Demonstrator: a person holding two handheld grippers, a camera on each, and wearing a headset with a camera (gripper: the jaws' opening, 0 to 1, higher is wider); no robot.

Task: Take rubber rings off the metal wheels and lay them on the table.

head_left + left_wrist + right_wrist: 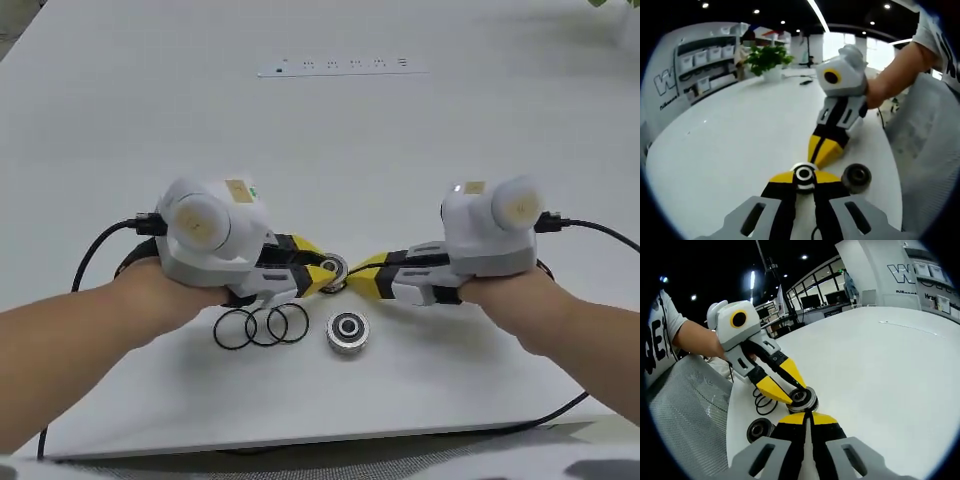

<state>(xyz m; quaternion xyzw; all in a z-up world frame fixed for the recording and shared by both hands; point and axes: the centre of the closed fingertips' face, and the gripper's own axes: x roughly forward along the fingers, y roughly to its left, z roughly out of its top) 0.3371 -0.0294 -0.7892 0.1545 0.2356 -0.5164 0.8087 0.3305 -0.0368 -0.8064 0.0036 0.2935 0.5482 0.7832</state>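
**Stripping the ring from the clamped wheel**

Your left gripper (322, 274) is closed on a metal wheel (333, 268), which sits clamped between its yellow jaw tips. Your right gripper (353, 272) meets it head-on. Its jaws are drawn together to a hairline gap, and its tips touch the wheel's rim on the side away from the left gripper. Whether a lip of the rubber ring is pinched between those tips cannot be told.

1. Confirm that the right tips bite rubber alone, not metal.
2. Clamp hard with the left gripper so the wheel cannot pivot.
3. Draw the lip outward and over the rim, then work round the wheel. A straight jerk is likely to slip off or snap the ring back.

Three loose rubber rings (262, 326) lie on the table (400, 140) just beneath the left gripper's jaws (on your side of them). Lay this ring beside them. A second wheel (347, 331) rests below the point where the two grippers meet, so avoid striking it.
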